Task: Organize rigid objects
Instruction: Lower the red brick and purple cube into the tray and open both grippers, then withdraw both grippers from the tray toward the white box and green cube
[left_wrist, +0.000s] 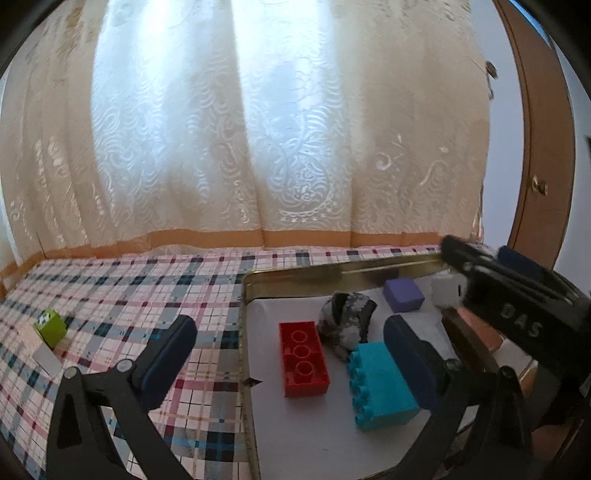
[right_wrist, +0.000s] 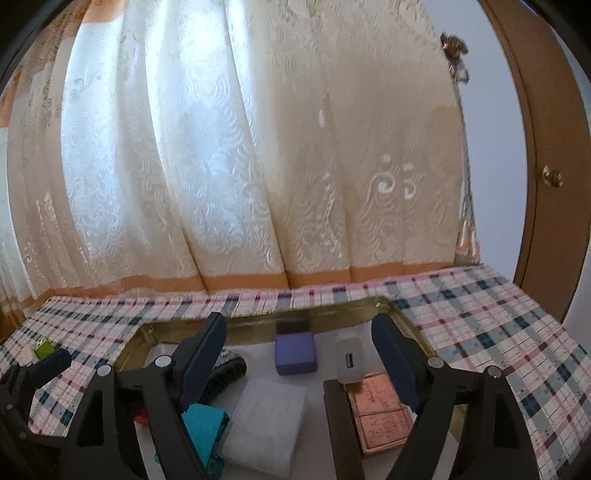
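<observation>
The left tool (left_wrist: 291, 350) stands wide open with nothing between its pads, straddling the left rim of the tray (left_wrist: 243, 332); the checked surface (left_wrist: 129, 295) to its left is mostly free, only a green cube (left_wrist: 51, 328) near its edge; inside the tray lie a red brick (left_wrist: 303, 363), a teal brick (left_wrist: 382, 387), a purple block (right_wrist: 296, 352); the right tool (right_wrist: 301, 354) is open too, gripping nothing, above a white charger (right_wrist: 349, 360) and a brown box (right_wrist: 373, 413) by the tray's right rim.

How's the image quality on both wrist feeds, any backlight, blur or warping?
Left wrist: curtain blown out by backlight, right gripper motion-blurred, tray rim bowed by fisheye. Right wrist: same glare, purple block fairly sharp, frame corners vignetted black.
</observation>
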